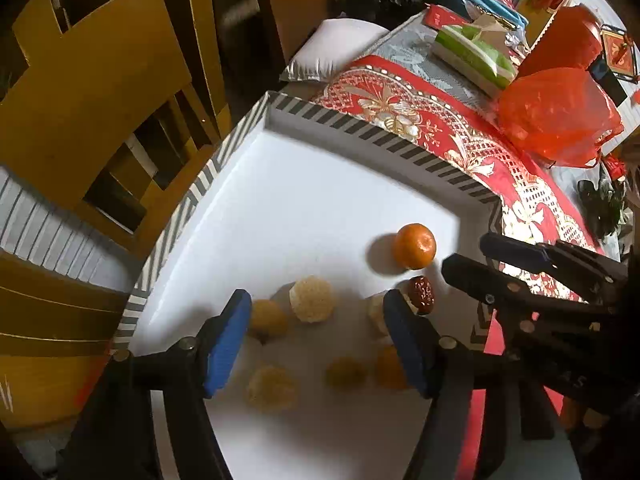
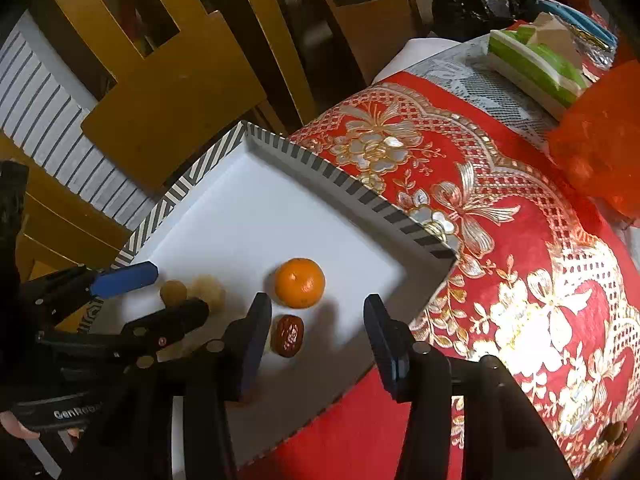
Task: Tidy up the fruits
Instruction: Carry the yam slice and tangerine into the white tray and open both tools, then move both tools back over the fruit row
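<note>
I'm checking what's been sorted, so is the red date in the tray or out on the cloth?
In. The date lies on the tray's white floor, just below the orange.

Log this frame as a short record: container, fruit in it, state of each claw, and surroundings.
container: white tray with striped rim, on a red and gold tablecloth
fruit in tray: one mandarin, one red date beside it, several pale yellow round fruits
left claw: open, holds nothing, over the yellow fruits
right claw: open, holds nothing, date just inside its left finger
surroundings: wooden chairs, orange plastic bag, green tissue box
</note>
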Demonstrator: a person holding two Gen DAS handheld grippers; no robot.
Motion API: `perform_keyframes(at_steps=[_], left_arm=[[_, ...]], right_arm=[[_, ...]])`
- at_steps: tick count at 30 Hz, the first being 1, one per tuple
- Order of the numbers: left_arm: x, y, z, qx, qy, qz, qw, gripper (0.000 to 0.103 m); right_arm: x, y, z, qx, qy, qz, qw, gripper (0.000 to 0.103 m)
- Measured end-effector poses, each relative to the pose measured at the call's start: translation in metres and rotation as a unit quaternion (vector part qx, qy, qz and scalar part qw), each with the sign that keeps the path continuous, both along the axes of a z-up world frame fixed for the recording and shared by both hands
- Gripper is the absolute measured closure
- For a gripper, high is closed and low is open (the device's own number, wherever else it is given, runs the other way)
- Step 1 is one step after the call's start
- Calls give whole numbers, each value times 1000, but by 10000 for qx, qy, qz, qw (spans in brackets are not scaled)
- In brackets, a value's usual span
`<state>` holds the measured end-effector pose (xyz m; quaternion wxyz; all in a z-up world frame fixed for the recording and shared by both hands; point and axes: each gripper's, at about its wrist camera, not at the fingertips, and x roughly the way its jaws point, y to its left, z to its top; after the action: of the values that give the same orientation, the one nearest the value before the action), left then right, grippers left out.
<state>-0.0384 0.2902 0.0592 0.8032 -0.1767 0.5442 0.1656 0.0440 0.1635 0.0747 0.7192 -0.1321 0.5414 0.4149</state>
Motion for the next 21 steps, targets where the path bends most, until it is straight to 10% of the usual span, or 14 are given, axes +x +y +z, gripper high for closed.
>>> perform_keyframes(at_steps=[9,21], left_arm=[[-11,-6,10,281,-85,54,9996,28],[-22,-33,28,525,-252,-90,9983,26]], right_arm=[[-19,-18,21,247,-236,-99,9994,25],[-39,-63,39,466,-247,-351,9980,21]])
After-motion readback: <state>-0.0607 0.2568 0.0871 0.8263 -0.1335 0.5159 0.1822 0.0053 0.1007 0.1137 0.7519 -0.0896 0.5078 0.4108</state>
